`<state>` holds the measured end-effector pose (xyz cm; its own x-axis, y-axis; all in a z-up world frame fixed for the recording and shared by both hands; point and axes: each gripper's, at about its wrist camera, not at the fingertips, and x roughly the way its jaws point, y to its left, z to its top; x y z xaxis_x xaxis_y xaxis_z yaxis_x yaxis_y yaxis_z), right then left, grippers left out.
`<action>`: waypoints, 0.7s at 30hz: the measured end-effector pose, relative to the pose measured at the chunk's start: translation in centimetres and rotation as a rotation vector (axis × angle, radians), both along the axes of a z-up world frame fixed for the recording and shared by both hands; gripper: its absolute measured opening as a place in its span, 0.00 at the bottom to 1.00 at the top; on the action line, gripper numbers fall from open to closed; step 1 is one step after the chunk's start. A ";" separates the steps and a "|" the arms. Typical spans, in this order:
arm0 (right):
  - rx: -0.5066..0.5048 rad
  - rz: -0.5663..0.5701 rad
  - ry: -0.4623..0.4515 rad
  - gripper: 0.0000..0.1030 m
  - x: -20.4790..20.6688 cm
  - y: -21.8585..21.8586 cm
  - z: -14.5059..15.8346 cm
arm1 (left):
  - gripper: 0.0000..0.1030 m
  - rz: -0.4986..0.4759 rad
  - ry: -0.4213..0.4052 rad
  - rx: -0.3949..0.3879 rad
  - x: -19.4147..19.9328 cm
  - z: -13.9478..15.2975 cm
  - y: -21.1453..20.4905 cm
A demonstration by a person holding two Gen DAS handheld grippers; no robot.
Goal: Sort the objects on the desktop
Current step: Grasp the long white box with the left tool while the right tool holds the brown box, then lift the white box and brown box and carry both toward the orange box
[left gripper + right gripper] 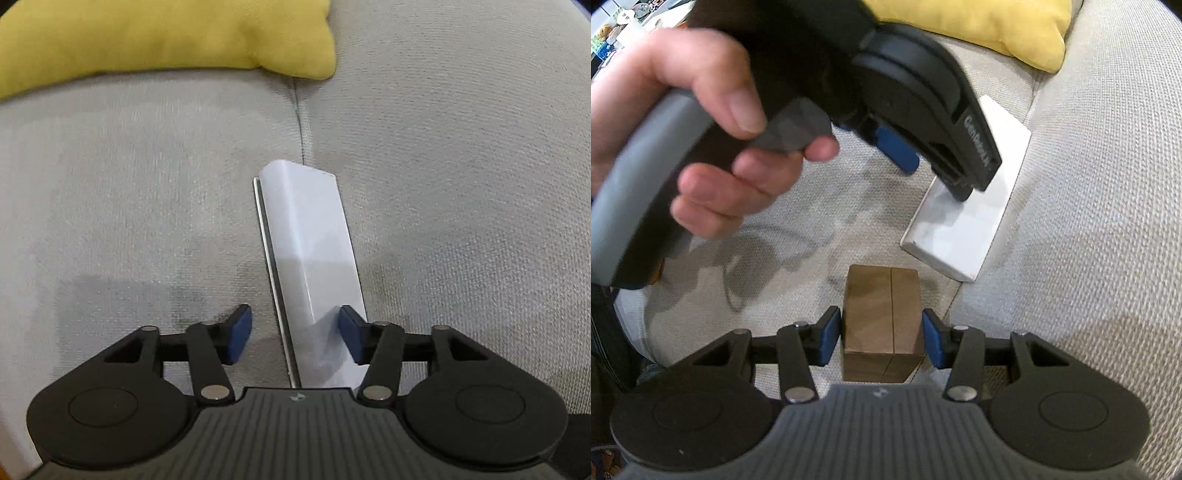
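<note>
the left tool [295, 338] hangs spread over the white box [314, 258] on the sofa [461, 166], long axis toward 12 o'clock, while the right tool [882, 341] pinches the brown block [882, 317].

Grey woven sofa seat [461, 184] carries everything here, its fabric lightly ribbed, with a seam [301, 122] running down between 2 cushions. Up at the back, a yellow pillow [155, 40] lies on the upholstery, 1 corner poking out just past the seam. A flat white box [314, 258] lies on the seat, long and narrow, its far end right at the seam's lower end; from the right wrist view it straddles that cushion edge. Near it, closer to the right camera, a brown cardboard box [881, 314] is over the cushion; whether it rests on the fabric cannot be told.
</note>
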<state>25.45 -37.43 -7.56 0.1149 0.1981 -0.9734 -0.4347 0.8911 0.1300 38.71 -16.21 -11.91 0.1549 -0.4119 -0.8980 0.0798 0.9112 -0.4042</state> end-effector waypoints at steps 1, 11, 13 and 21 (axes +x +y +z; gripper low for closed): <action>0.000 0.002 0.000 0.48 0.0 0.1 -0.1 | 0.62 0.003 0.001 -0.009 0.1 -0.2 0.0; 0.002 0.002 0.001 0.48 0.3 0.1 -0.4 | 0.52 0.003 -0.012 -0.092 1.3 -2.5 -1.0; 0.002 0.003 0.000 0.48 0.3 0.1 -0.5 | 0.47 0.011 -0.015 -0.112 1.4 -2.6 -0.6; -0.001 0.009 -0.002 0.48 0.6 0.2 -0.8 | 0.37 -0.029 -0.139 -0.089 0.1 0.0 -2.0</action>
<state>26.01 -37.26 -8.38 0.1152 0.1983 -0.9733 -0.4433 0.8872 0.1283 38.80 -18.16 -11.87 0.2616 -0.4950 -0.8286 0.1661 0.8688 -0.4665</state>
